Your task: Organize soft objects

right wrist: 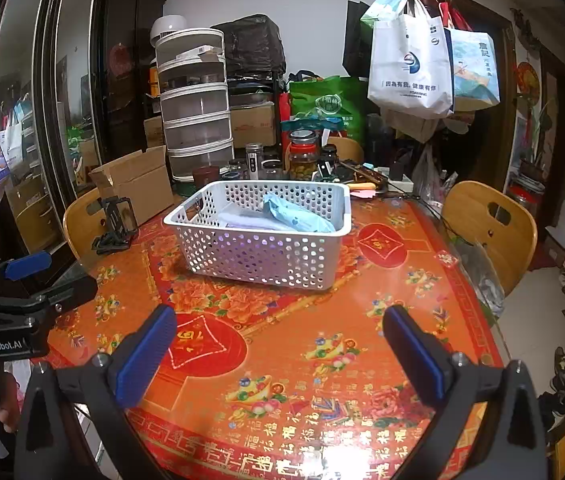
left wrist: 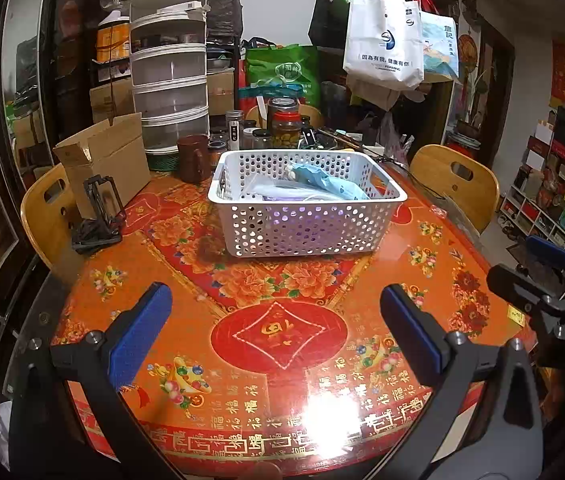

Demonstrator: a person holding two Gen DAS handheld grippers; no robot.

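A white perforated basket (left wrist: 306,232) stands on the round red-and-orange table (left wrist: 282,320); it also shows in the right wrist view (right wrist: 262,256). Inside lie soft packs: a light blue one (left wrist: 330,186) (right wrist: 298,216) on top of pale white and purple ones (right wrist: 242,220). My left gripper (left wrist: 276,328) is open and empty, low over the table in front of the basket. My right gripper (right wrist: 280,348) is open and empty, in front of the basket and to its right. Each gripper shows in the other's view, the right (left wrist: 550,276) and the left (right wrist: 22,284).
A brown cardboard box (left wrist: 110,160), a black folded stand (left wrist: 98,216), a brown mug (left wrist: 194,158) and several jars (left wrist: 282,128) stand at the table's back. Wooden chairs stand left (left wrist: 46,212) and right (left wrist: 458,184). Bags (left wrist: 386,40) hang from a coat rack behind.
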